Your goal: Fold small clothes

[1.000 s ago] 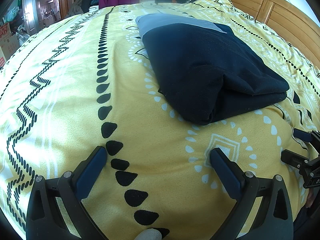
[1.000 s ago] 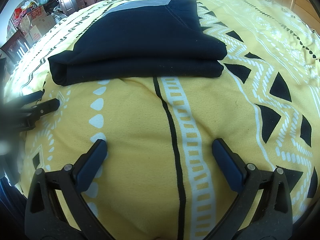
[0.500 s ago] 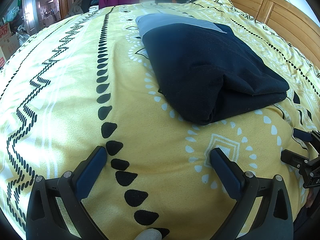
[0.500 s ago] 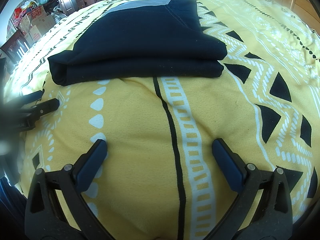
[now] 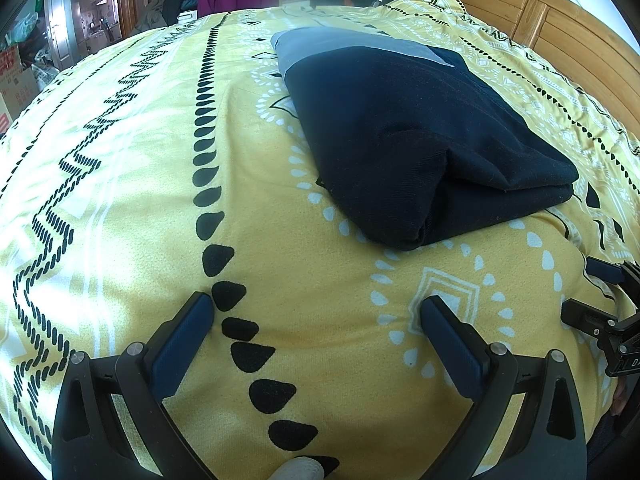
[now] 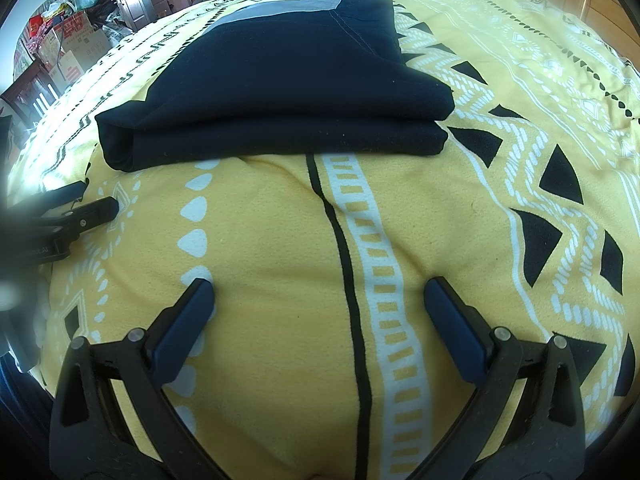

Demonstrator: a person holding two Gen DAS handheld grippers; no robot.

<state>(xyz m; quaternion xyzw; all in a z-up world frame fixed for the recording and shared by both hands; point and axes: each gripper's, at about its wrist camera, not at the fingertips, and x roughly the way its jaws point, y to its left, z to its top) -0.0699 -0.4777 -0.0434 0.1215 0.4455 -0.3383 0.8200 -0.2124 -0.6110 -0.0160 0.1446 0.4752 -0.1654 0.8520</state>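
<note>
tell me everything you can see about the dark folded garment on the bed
The garment is navy, almost black, in a soft knit-looking fabric, with a pale grey-blue panel at its far end. It is folded into a thick, roughly rectangular bundle, at least two layers stacked, with rounded fold edges along the near side. A line of stitching runs along its top. It lies flat on the yellow patterned bedspread, which is all that touches it. Both tools are open and apart from it.
</note>
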